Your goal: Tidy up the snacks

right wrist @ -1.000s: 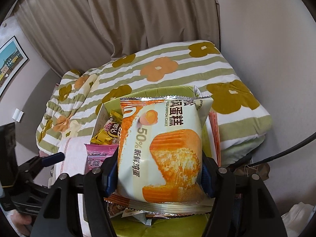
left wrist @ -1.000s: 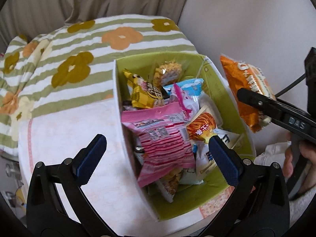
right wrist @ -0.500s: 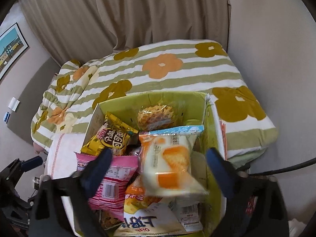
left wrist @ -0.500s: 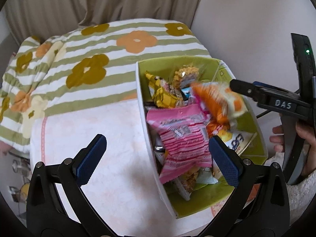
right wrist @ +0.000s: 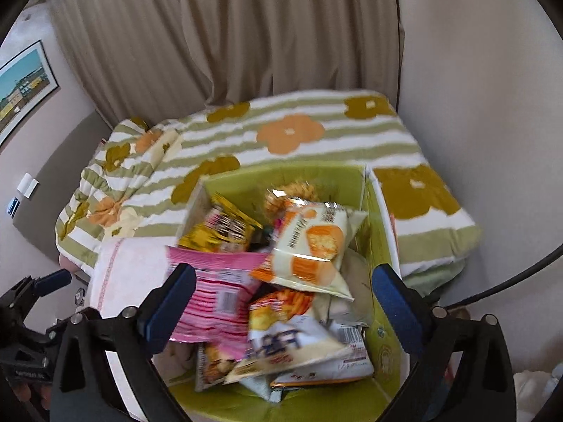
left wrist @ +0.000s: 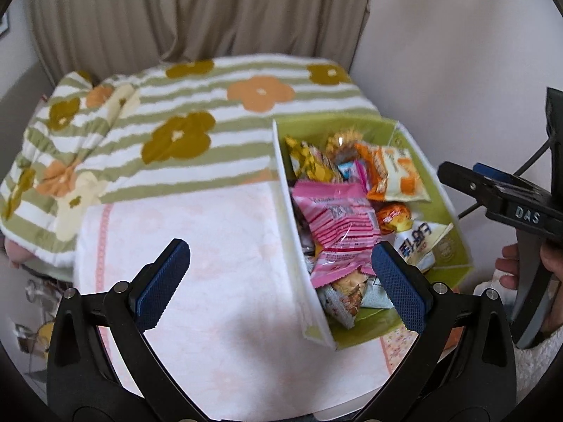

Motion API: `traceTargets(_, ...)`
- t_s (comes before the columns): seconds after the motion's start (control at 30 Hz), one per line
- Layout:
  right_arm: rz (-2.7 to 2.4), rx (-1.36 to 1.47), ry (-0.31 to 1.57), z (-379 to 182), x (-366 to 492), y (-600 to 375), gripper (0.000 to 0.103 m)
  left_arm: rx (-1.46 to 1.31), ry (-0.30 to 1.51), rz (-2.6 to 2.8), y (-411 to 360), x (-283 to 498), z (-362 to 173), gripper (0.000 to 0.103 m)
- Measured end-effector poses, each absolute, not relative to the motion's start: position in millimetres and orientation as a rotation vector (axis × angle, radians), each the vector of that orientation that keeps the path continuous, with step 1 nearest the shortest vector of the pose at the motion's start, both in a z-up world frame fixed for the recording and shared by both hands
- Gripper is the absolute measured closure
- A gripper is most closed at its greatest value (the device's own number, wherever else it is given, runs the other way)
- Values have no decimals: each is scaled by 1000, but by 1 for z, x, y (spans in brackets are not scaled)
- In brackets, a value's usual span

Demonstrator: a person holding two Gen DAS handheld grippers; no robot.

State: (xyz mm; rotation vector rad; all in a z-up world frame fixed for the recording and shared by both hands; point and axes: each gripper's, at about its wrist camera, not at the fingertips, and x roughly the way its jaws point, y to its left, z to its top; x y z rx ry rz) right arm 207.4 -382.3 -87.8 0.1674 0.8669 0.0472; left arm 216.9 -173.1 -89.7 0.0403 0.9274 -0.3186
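Observation:
A green box [left wrist: 454,225] [right wrist: 378,242] holds several snack packets. The orange-and-cream cake packet [right wrist: 309,246] [left wrist: 394,176] lies loose on top of the pile, near the box's far end. A pink striped packet [left wrist: 337,225] [right wrist: 214,299] lies beside it. My right gripper [right wrist: 285,299] hangs open over the box with nothing between its fingers; its arm also shows at the right of the left wrist view. My left gripper [left wrist: 278,281] is open and empty, straddling the box's white left wall above the pale cloth [left wrist: 218,263].
The box rests on a surface covered with a green-striped flowered blanket [left wrist: 183,130] and a pale pink cloth. Curtains [right wrist: 228,35] hang behind, and a white wall stands to the right. A hand [left wrist: 510,267] grips the right tool. A picture [right wrist: 21,88] hangs on the left wall.
My right gripper opened and let go of the cake packet, which dropped onto the pile in the box. Both grippers pulled back, and the left one shifted left, so the box sits further right in its view.

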Motion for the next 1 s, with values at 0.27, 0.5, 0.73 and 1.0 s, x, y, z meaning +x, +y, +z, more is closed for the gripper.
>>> traceTargets(0.27,19,115,680,-21,138,-324,3,39,707,-285,-114,157,-26,0)
traceTargets(0.5,-49,89,595,-9,80,-278,1,58,592,-196,-67,103,-8,0)
traceTargets(0.73,-60,34,576,-20,46,-250,1,22,539,-183,-32,64,-12,0)
traceTargets(1.0,-59,30,572,-21,30,-241,1,-3,540,-183,-18,46,-17,0)
